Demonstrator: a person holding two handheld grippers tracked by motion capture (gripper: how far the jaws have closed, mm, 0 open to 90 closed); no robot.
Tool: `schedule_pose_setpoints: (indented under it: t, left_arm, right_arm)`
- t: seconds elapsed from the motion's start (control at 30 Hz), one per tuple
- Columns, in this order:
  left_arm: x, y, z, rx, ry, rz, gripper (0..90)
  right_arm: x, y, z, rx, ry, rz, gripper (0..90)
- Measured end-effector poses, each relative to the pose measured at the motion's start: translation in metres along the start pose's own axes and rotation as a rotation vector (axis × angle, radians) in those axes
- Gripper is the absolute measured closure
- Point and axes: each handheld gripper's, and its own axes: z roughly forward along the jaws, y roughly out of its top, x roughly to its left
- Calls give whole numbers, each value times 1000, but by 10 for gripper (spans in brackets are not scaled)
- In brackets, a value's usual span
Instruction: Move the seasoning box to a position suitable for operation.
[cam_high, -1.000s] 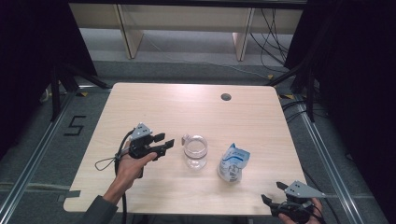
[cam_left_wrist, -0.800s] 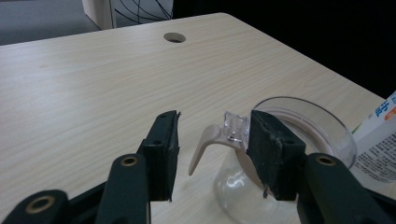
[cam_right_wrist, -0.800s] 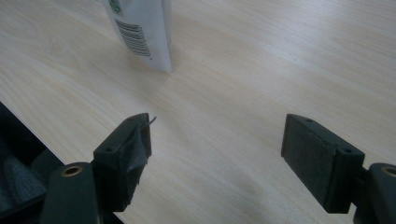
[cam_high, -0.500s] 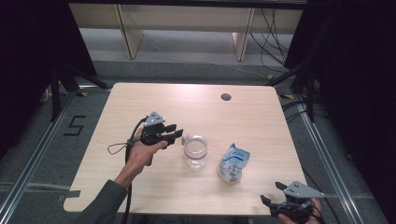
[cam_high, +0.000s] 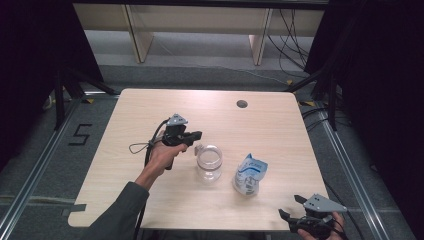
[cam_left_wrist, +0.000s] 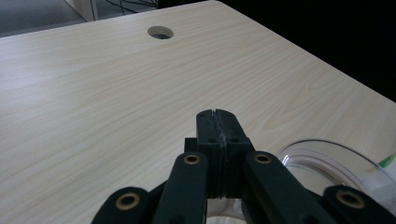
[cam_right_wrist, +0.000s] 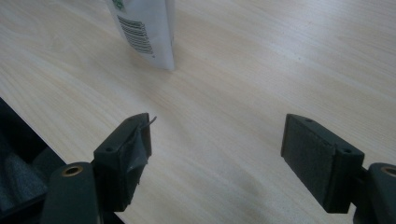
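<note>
The clear glass jar (cam_high: 208, 163) stood upright and open-mouthed on the wooden table (cam_high: 150, 200), a little toward the near edge from its middle. Its rim (cam_left_wrist: 327, 158) showed at the lower right of the left gripper view. The left gripper (cam_high: 196, 135) was held just beside the jar's rim on its left, tips pointing at it; whether they touched the glass could not be told. Its jaws had just been closing and stood pressed flat together with nothing between them, as the left gripper view (cam_left_wrist: 218, 122) showed. A hand (cam_high: 162, 156) and grey sleeve carried it in from the near left edge.

Just right of the jar, close but apart from it, stood a blue and white pouch (cam_high: 250, 173), its barcoded lower corner (cam_right_wrist: 147, 32) visible in the right gripper view. The right gripper (cam_high: 291, 207) hung at the near right corner, well apart from the pouch, its jaws spread wide and empty over bare wood (cam_right_wrist: 217, 149). A round cable hole (cam_high: 242, 104) sat near the far edge.
</note>
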Motion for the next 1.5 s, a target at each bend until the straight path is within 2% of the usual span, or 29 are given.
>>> schedule_pose_setpoints:
  t: [0.13, 0.23, 0.27, 0.3, 0.33, 0.4, 0.43, 0.57, 0.6, 0.67, 0.77, 0.8, 0.87, 0.97, 1.0, 1.03, 1.07, 1.13, 1.17, 1.2, 1.23, 1.27, 1.3, 1.37, 1.4, 1.43, 1.47, 1.5]
  left_arm:
    - [-4, 2, 4, 30, -7, 19, 888]
    - [-7, 1, 6, 57, 8, 36, 888]
    - [-8, 0, 6, 54, -3, 37, 888]
    - [-7, 0, 4, 78, 2, 57, 888]
    - [-8, 0, 3, 76, 6, 50, 887]
    - [-8, -1, 3, 63, 10, 53, 887]
    - [-8, 0, 1, 81, 5, 54, 887]
    - [-8, 0, -1, 91, 16, 63, 887]
    - [-8, 0, -2, 94, 11, 54, 885]
    - [-7, -1, -5, 106, 8, 65, 883]
    - [-5, -4, -11, 103, 7, 42, 881]
    - [-4, -7, -15, 86, 2, 21, 881]
    - [-3, -10, -20, 86, -1, 2, 878]
    - [-1, -13, -25, 82, 0, 0, 872]
    - [-1, -15, -28, 83, 5, -2, 869]
    - [-1, -17, -32, 81, 6, -12, 866]
    - [-1, -17, -32, 81, 6, -12, 866]
    - [-1, -19, -35, 77, 7, -11, 867]
    - [-1, -21, -37, 75, 9, -13, 867]
    - [-1, -22, -38, 73, 6, -17, 867]
    - [-2, -24, -40, 71, 7, -21, 867]
    - [-2, -24, -42, 69, 9, -20, 867]
    - [-2, -25, -43, 65, 7, -27, 867]
    - [-3, -26, -44, 63, 16, -24, 865]
    - [-3, -27, -45, 61, 10, -36, 865]
    - [-3, -28, -46, 56, 5, -41, 851]
    - [-3, -29, -47, 49, -6, -56, 842]
    - [-3, -29, -50, 34, -16, -54, 793]
  right_arm:
    - [1, 0, 0, -2, 1, -3, 254]
    - [0, 0, 0, 0, 2, -4, 254]
    - [0, 1, 0, 0, 3, -1, 254]
    - [1, 1, 1, 5, 12, 10, 254]
    - [3, 1, 1, 10, 5, 22, 254]
    - [2, 0, 1, 16, 15, 12, 254]
    - [1, 0, 1, 10, 5, -15, 254]
    - [1, 0, 1, 5, 1, -14, 254]
    - [1, 0, 1, 9, 10, -4, 254]
    - [1, 0, 1, 5, 2, -15, 254]
    - [1, 0, 1, 8, 2, -15, 254]
    - [1, 0, 1, 6, 2, -18, 254]
    - [1, 0, 1, 8, 2, -18, 254]
    - [1, 0, 1, 11, 4, -17, 255]
    - [3, 0, 1, 16, 10, 6, 256]
    - [4, 0, 1, 18, 10, 8, 256]
    - [2, 0, 2, 11, 5, -21, 256]
    - [2, 0, 2, 12, 5, -21, 256]
    - [5, 0, 2, 24, 18, 22, 256]
    - [3, 0, 3, 15, 17, -9, 256]
    - [4, 0, 2, 22, 19, 5, 256]
    - [3, 0, 2, 25, 26, -1, 257]
    - [3, 0, 2, 15, 8, -12, 257]
    - [2, 0, 2, 14, 7, -17, 257]
    - [2, 0, 2, 14, 8, -18, 257]
    - [4, -1, 2, 24, 15, 9, 257]
    - [3, 0, 2, 20, 19, -6, 257]
    - [2, 0, 1, 13, 1, -19, 257]
